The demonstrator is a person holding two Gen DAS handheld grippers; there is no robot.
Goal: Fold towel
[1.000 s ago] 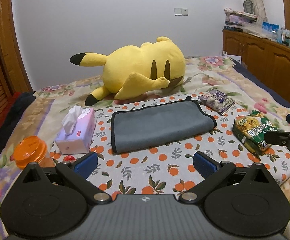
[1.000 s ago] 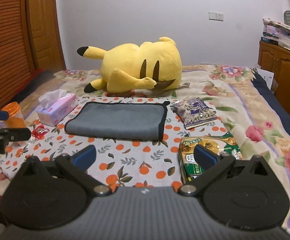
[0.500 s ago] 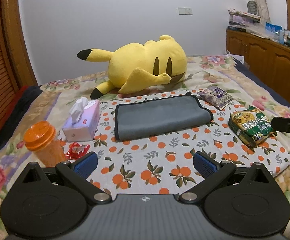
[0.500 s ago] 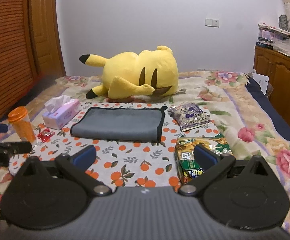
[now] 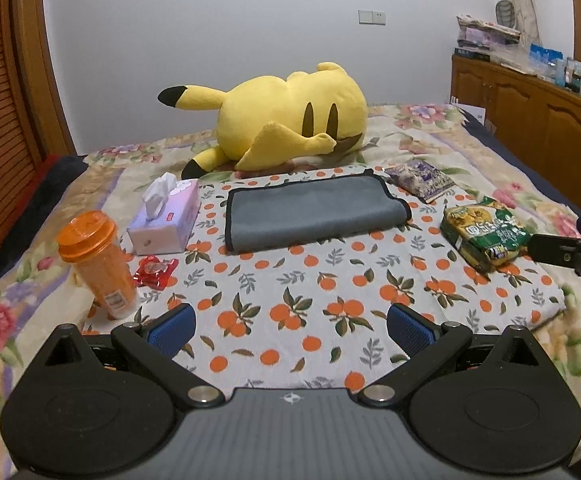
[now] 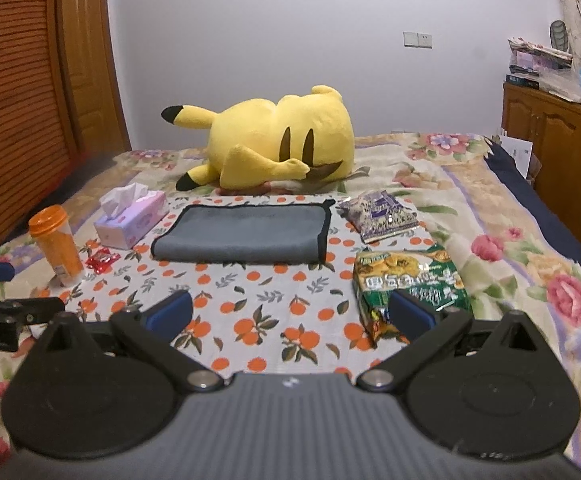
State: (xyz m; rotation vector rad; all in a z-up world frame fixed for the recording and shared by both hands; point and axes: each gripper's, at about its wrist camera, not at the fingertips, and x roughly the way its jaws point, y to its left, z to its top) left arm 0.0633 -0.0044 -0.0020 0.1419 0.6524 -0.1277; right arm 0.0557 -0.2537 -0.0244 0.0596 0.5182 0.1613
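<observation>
A grey towel with a black edge (image 5: 314,210) lies folded flat on the orange-print cloth (image 5: 290,300) on the bed; it also shows in the right wrist view (image 6: 242,232). My left gripper (image 5: 290,326) is open and empty, well short of the towel. My right gripper (image 6: 290,314) is open and empty, also back from the towel, its right finger over a green snack bag (image 6: 406,276). Each gripper shows at the edge of the other's view.
A yellow plush toy (image 5: 286,120) lies behind the towel. A tissue box (image 5: 164,220), an orange-lidded bottle (image 5: 96,256) and a red wrapper (image 5: 154,272) sit left. A purple packet (image 5: 420,180) and the green snack bag (image 5: 484,232) sit right. Wooden cabinets (image 5: 538,120) stand at far right.
Both grippers have drawn back from the towel and risen a little. More of the cloth and the orange bottle show now. The towel has not moved.
</observation>
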